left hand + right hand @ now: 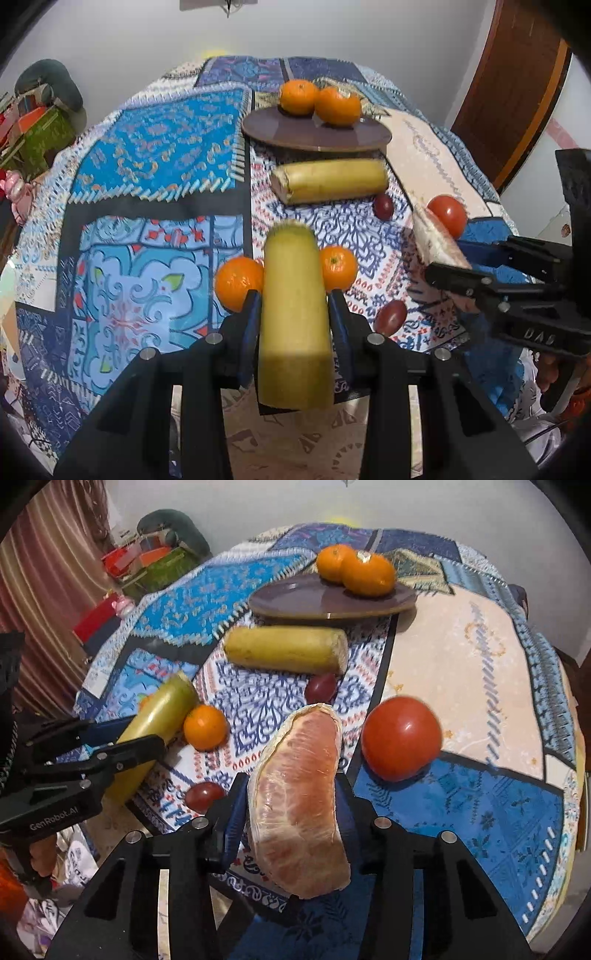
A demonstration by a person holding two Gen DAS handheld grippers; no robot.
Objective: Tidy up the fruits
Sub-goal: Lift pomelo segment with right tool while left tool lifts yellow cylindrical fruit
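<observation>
My left gripper is shut on a yellow-green banana piece and holds it above the patterned cloth; it also shows in the right wrist view. My right gripper is shut on a peeled pink pomelo segment, seen at the right of the left wrist view. A brown plate at the back holds two oranges. A second banana piece lies in front of the plate. Loose oranges, a tomato and two dark red grapes lie on the cloth.
The patchwork cloth covers a round table whose edge curves away on all sides. Clutter with a green box sits beyond the left edge. A wooden door stands at the back right.
</observation>
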